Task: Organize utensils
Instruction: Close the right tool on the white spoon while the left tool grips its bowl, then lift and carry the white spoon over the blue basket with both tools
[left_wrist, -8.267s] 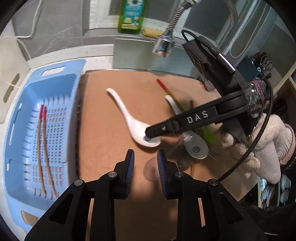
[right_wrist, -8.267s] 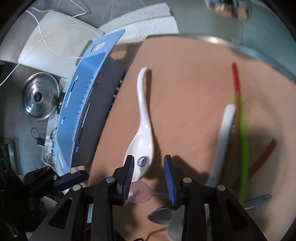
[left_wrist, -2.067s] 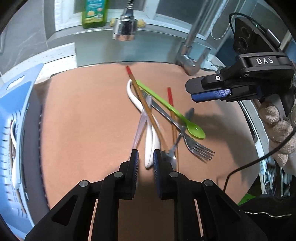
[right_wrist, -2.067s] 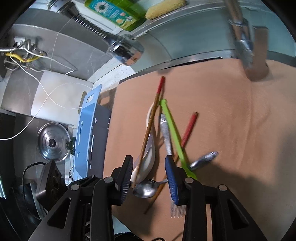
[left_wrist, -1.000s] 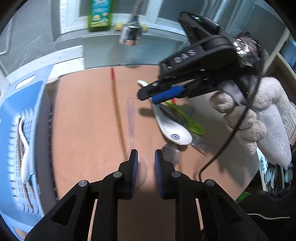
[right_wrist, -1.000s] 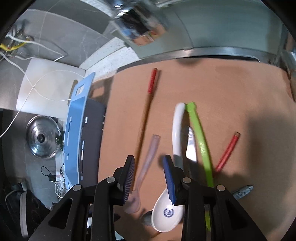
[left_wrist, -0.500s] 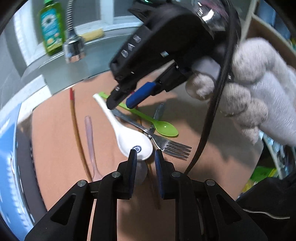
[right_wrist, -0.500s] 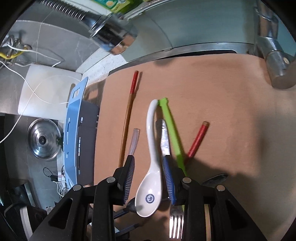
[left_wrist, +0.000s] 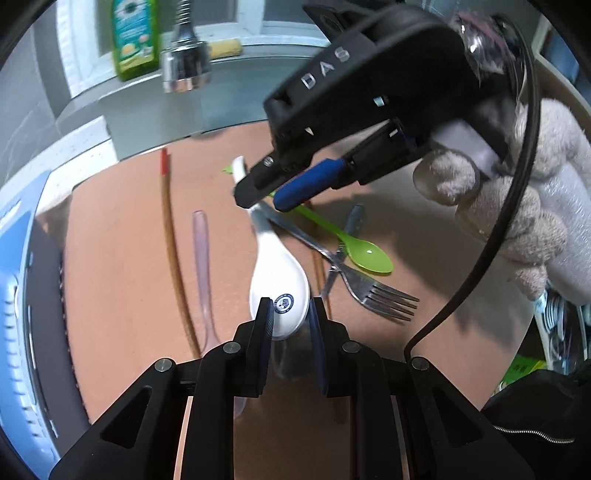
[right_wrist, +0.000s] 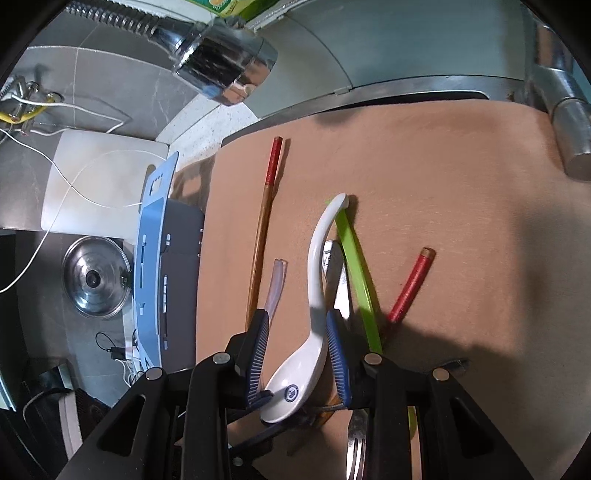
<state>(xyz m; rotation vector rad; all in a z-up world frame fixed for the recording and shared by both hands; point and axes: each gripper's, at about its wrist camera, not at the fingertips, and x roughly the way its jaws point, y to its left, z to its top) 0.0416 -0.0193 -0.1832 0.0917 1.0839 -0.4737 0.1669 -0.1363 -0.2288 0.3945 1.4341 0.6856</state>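
A white ceramic spoon (left_wrist: 279, 291) with a blue emblem lies on the brown mat (left_wrist: 122, 295), in a pile with a green plastic spoon (left_wrist: 354, 247) and a steel fork (left_wrist: 369, 288). My left gripper (left_wrist: 291, 325) hovers at the spoon's bowl with a narrow gap between its pads and grips nothing. My right gripper (right_wrist: 297, 350), held in a gloved hand, is open over the spoon (right_wrist: 316, 295). The spoon's neck runs between its fingers without being pinched. A red-tipped chopstick (left_wrist: 173, 229) and a clear plastic spoon (left_wrist: 202, 266) lie to the left.
A blue perforated basket (left_wrist: 14, 295) stands off the mat's left edge. The tap head (right_wrist: 225, 70) hangs over the far end, with a green soap bottle (left_wrist: 133, 40) behind it. A second red-tipped chopstick (right_wrist: 410, 286) lies to the right. A pot lid (right_wrist: 96, 282) sits beyond the basket.
My left gripper has moved right, from the clear plastic spoon to the white spoon's bowl. The right gripper has shifted slightly, and the spoon now lies between its fingers.
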